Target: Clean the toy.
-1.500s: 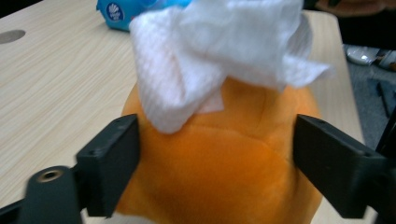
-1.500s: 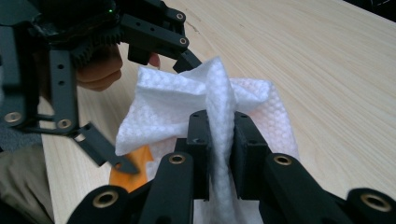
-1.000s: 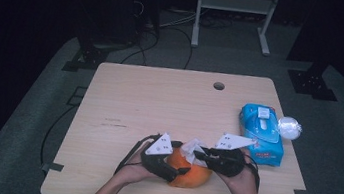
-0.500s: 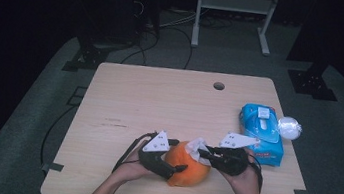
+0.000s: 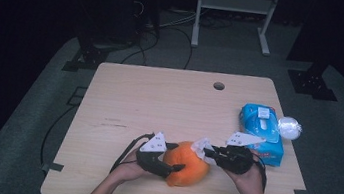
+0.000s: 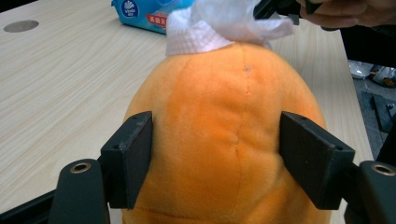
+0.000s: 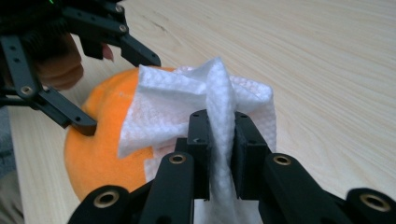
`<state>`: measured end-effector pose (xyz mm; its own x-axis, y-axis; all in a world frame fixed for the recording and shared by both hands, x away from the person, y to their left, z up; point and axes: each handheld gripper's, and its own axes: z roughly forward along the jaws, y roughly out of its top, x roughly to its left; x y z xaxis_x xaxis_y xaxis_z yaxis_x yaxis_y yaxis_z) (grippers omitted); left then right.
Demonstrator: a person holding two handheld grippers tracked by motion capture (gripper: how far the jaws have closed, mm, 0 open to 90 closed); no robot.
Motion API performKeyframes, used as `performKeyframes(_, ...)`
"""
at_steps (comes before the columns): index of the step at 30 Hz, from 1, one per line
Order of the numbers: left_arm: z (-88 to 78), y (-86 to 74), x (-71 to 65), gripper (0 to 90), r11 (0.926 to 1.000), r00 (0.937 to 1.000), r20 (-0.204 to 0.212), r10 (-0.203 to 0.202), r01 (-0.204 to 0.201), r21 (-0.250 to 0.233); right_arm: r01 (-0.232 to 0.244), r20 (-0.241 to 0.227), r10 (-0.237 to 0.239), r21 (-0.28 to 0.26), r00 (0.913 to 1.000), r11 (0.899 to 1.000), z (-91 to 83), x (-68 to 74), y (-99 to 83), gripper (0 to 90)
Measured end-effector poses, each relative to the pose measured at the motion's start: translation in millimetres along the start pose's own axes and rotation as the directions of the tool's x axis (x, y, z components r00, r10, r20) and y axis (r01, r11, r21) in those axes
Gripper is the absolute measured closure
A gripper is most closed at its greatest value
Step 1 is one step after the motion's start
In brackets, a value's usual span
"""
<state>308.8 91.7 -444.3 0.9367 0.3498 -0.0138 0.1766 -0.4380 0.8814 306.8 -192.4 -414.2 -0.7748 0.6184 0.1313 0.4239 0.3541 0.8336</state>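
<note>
Right gripper point(image 7: 217, 140) pinches a crumpled white embossed paper wipe point(image 7: 205, 93), pressing it on the round orange plush toy point(image 5: 186, 163) at six o'clock on the pale wooden table point(image 5: 159, 100), seemingly to wipe it. Left gripper point(image 6: 217, 158) has just been closing; its jaws clasp the soft, seamed plush, steadying it. A blue glossy wipes pack point(image 5: 261, 131) lies at three o'clock.
</note>
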Motion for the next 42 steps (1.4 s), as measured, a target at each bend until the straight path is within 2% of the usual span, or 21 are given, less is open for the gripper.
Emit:
performKeyframes(1,-0.2,-0.8,0.5,27.7,1.0,1.0,0.002,-0.008,0.008,-0.005,0.006,-0.006,-0.007,-0.01,1.0,1.0,-0.9,2.7,2.1,78.4)
performKeyframes(3,-0.8,-1.6,1.5,27.8,0.9999,0.9999,0.008,-0.012,0.012,-0.006,0.015,-0.065,-0.018,-0.042,0.9977,0.999,-1.7,9.5,6.6,78.4)
performKeyframes(5,-1.7,-1.4,1.7,27.9,1.0,0.9999,0.009,-0.009,0.009,0.0,0.044,-0.085,-0.047,-0.041,0.9952,0.998,0.8,18.2,10.0,78.2)
performKeyframes(6,-2.2,-1.7,1.5,27.9,1.0,0.9999,0.01,-0.006,0.006,0.002,0.062,-0.078,-0.064,-0.034,0.9949,0.998,2.6,21.1,10.2,78.2)
performKeyframes(8,-2.7,-2.4,1.3,29.1,1.0,0.9999,0.01,-0.006,0.006,-0.002,0.057,-0.079,-0.06,-0.031,0.9951,0.998,4.4,19.8,8.8,78.3)
performKeyframes(9,-2.7,-2.4,1.2,29.1,1.0,0.9999,0.009,-0.007,0.007,-0.002,0.039,-0.076,-0.04,-0.026,0.9963,0.999,4.0,15.4,7.3,78.3)
performKeyframes(12,-2.6,-2.4,1.2,29.1,1.0,0.9999,0.011,-0.005,0.005,-0.001,0.002,-0.019,-0.002,-0.002,0.9998,1.0,2.8,-1.2,-0.3,78.3)
performKeyframes(15,-3.4,-3.2,2.0,29.1,1.0,0.9999,0.016,-0.005,0.005,-0.002,-0.061,-0.004,0.061,0.008,0.9981,0.998,0.4,-15.2,-7.4,78.2)
performKeyframes(16,-3.6,-3.7,2.3,29.1,1.0,0.9998,0.019,-0.007,0.007,-0.004,-0.075,-0.018,0.074,-0.007,0.9971,0.997,-1.3,-15.9,-6.8,78.2)
performKeyframes(17,-3.5,-4.2,2.5,29.1,1.0,0.9998,0.021,-0.006,0.006,-0.007,-0.078,-0.037,0.077,-0.025,0.9964,0.997,-3.0,-14.4,-4.8,78.2)
performKeyframes(19,-3.4,-4.4,2.7,29.1,0.9999,0.9997,0.024,-0.007,0.007,-0.008,-0.047,-0.056,0.045,-0.043,0.9974,0.998,-3.9,-7.3,0.2,78.1)
performKeyframes(22,-4.5,-4.5,2.7,29.1,1.0,0.9997,0.026,0.001,-0.001,-0.002,-0.008,-0.059,0.007,-0.018,0.9982,1.0,1.9,0.4,0.9,78.0)
performKeyframes(24,-4.5,-5.0,2.4,29.1,1.0,0.9997,0.025,0.001,-0.001,-0.003,-0.026,-0.079,0.025,-0.011,0.9966,1.0,4.5,-2.9,-1.9,77.9)
performKeyframes(25,-4.4,-5.1,2.3,29.1,1.0,0.9997,0.024,0.0,0.0,-0.003,-0.032,-0.075,0.031,-0.008,0.9967,0.999,4.7,-4.7,-2.6,77.9)
performKeyframes(27,-4.7,-5.0,2.5,29.1,1.0,0.9997,0.025,0.002,-0.002,-0.002,-0.023,-0.023,0.024,0.026,0.9995,0.999,4.6,-10.0,-5.3,77.9)
performKeyframes(29,-4.9,-5.2,3.0,29.1,1.0,0.9997,0.026,0.001,-0.001,-0.002,-0.044,-0.011,0.045,0.035,0.9989,0.998,3.9,-15.0,-8.7,77.8)
performKeyframes(34,-3.8,-5.5,2.5,29.1,1.0,0.9996,0.028,-0.004,0.004,-0.007,-0.02,-0.047,0.019,-0.019,0.9987,1.0,-1.3,-4.4,1.0,77.6)
performKeyframes(36,-4.2,-5.8,2.4,29.1,1.0,0.9996,0.029,-0.004,0.004,-0.008,0.004,-0.046,-0.004,-0.007,0.9989,1.0,1.6,0.2,2.0,77.4)
performKeyframes(39,-3.3,-5.0,1.3,29.1,1.0,0.9997,0.025,0.0,0.001,-0.007,-0.043,-0.058,0.044,0.012,0.9973,0.999,4.6,-8.5,-3.6,77.5)
performKeyframes(41,-3.6,-5.2,1.3,29.0,1.0,0.9997,0.026,0.002,-0.002,-0.007,-0.06,-0.022,0.06,0.04,0.9979,0.997,4.8,-15.9,-7.5,77.6)
performKeyframes(42,-3.6,-5.5,1.4,29.1,1.0,0.9997,0.026,-0.002,0.003,-0.009,-0.077,-0.024,0.078,0.038,0.9967,0.996,4.0,-18.7,-9.1,77.6)
